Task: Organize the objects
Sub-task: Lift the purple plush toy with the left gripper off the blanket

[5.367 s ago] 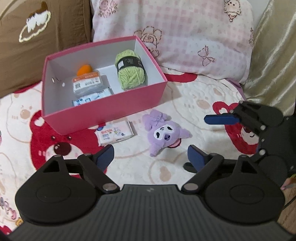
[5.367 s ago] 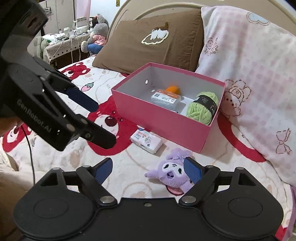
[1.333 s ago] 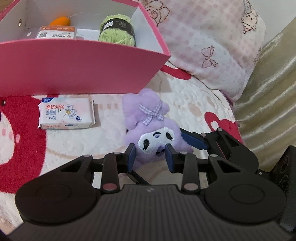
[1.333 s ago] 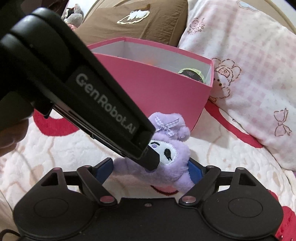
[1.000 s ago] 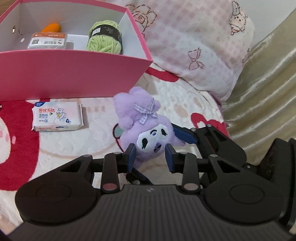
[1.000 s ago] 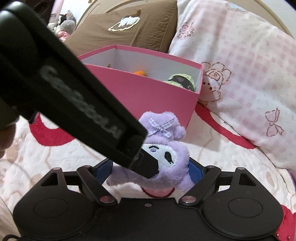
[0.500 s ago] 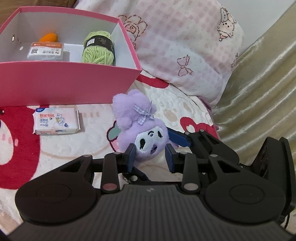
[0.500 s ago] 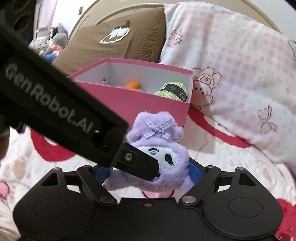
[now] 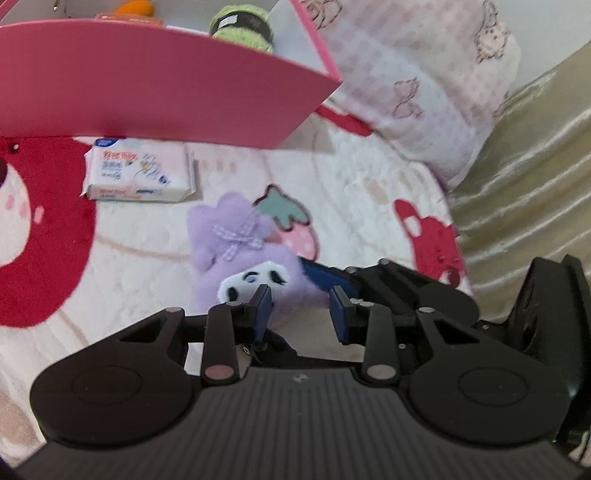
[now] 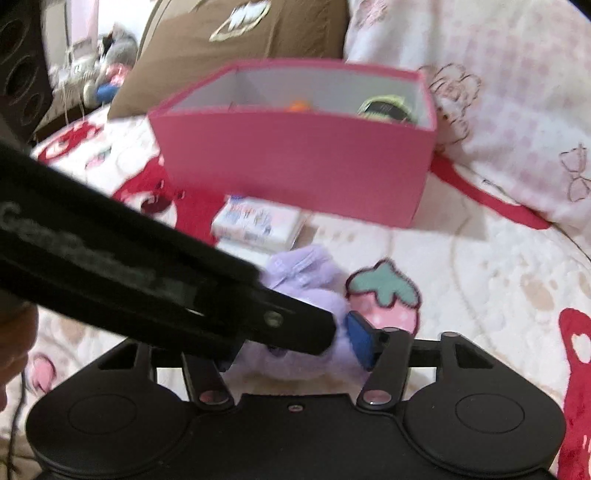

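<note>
A bed point(image 9: 155, 251) with a cream cover printed with red bears and a strawberry fills both views. 2 pillows lean at its head: a pink checked pillow point(image 9: 417, 85) seen in both views, and a brown pillow point(image 10: 240, 40) seen only in the right wrist view.

1 open pink box point(image 9: 147, 85) stands on the bed. Its near wall hides most of the contents; only the tops of 1 green yarn ball point(image 9: 242, 27), 1 orange item point(image 9: 138, 6) and a flat packet show, all blurred.

1 wipes pack point(image 9: 138, 173) lies just in front of the box.

1 purple plush point(image 9: 240, 251) with a checked bow lies on the bed near the pack, at the tips of both tools. The left wrist view shows its white face; in the right wrist view the face is hidden behind the left tool's arm.

The left gripper point(image 9: 300, 314) has its blue fingers close together, clamped on the plush's lower part. The right gripper point(image 10: 291, 347) has the plush between its fingers, which are closing; its left finger is mostly hidden, and contact is hard to make out through motion blur.

A cluttered room corner, far left, shows only in the right wrist view.
</note>
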Demonstrator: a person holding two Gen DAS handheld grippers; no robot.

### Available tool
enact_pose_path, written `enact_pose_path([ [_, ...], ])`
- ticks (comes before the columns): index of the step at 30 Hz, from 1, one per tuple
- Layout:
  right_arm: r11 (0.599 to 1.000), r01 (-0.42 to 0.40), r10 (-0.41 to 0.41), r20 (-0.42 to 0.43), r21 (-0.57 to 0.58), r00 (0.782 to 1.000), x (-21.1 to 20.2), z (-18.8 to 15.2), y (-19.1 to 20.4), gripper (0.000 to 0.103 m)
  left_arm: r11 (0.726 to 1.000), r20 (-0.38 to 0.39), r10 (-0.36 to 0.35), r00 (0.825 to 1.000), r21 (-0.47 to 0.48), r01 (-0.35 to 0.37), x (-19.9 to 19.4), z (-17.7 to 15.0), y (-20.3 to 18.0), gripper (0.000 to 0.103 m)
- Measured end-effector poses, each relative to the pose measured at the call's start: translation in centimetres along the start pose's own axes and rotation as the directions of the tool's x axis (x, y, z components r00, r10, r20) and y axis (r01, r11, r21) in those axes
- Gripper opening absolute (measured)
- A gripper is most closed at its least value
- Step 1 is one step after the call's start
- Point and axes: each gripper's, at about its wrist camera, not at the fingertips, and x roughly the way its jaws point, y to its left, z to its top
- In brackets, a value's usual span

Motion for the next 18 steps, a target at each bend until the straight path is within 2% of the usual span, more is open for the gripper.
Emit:
enact_pose_path([
  [4, 1.0, -0.011, 0.011, -0.017, 0.016, 1.0, 0.4, -0.4, -0.1, 0.072, 0.994, 0.038, 0.09, 0.995, 0.061, -0.092, -0.2, -0.2, 0.0, 0.035],
  [9, 1.0, 0.008, -0.007, -0.048, 0.014, 0.999, 0.8, -0.5, 0.2, 0.08, 0.991, 0.022, 0.13, 0.991, 0.03, -0.131, 0.2, 0.2, 1.5, 0.045],
  [10, 1.0, 0.016, -0.015, -0.055, 0.016, 0.998, 0.8, -0.5, 0.2, 0.083, 0.991, 0.022, 0.131, 0.991, 0.023, -0.132, 0.4, 0.0, 1.8, 0.049],
  [13, 0.998, 0.058, -0.055, -0.082, 0.035, 0.995, 0.7, -0.9, 0.0, 0.09, 0.996, 0.004, 0.092, 0.996, -0.014, -0.092, 1.1, -0.6, 2.4, 0.049],
  [16, 0.996, 0.058, -0.052, -0.074, 0.07, 0.996, 0.6, -1.2, -0.4, 0.089, 0.996, 0.022, 0.086, 0.996, -0.009, -0.086, 1.4, -0.9, 2.2, 0.045],
  [18, 0.998, 0.032, -0.03, -0.054, 0.047, 0.998, 1.1, -0.9, -0.8, 0.081, 0.996, 0.034, 0.091, 0.995, -0.005, -0.091, 1.5, -1.1, 2.0, 0.043],
])
